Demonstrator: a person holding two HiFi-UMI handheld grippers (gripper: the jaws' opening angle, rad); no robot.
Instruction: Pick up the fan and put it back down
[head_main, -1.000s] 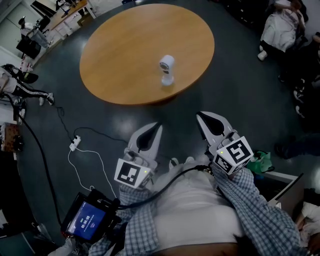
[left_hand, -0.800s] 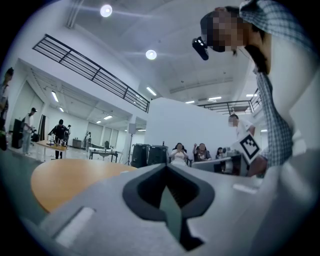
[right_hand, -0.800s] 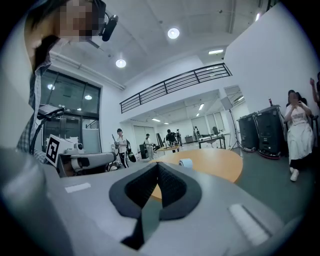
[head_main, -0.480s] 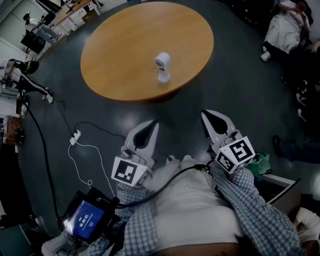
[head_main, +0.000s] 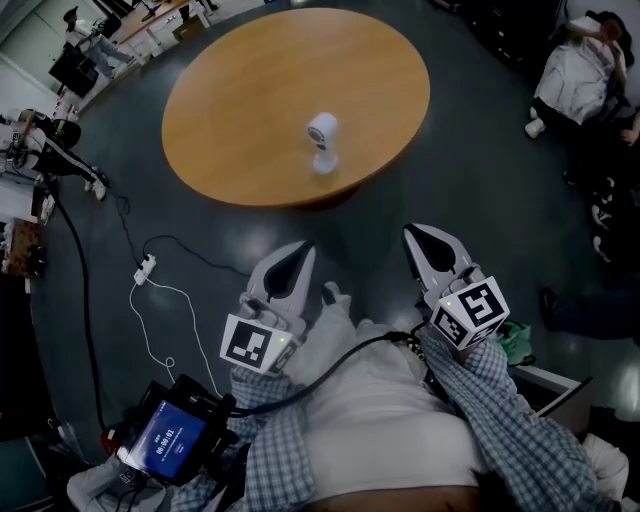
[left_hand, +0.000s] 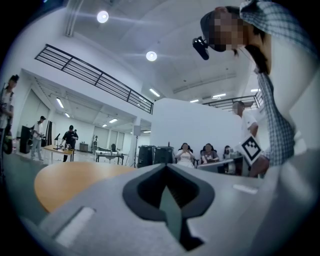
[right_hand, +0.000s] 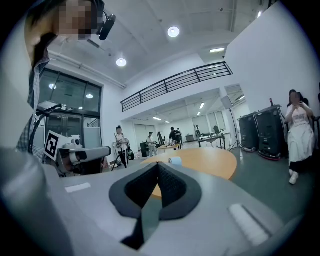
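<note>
Nothing of the task looks done yet: the small white fan (head_main: 322, 140) stands upright on the round wooden counter (head_main: 230, 100), toward its near edge and well apart from both claws, so the reach, lift and set-down are all left. The left claw (head_main: 298, 258) sits low before the person's body, pointing level at the counter, jaws together on nothing. The right claw (head_main: 422, 243) (its own view shows the fan just above its tips) is likewise closed, empty and almost level.
</note>
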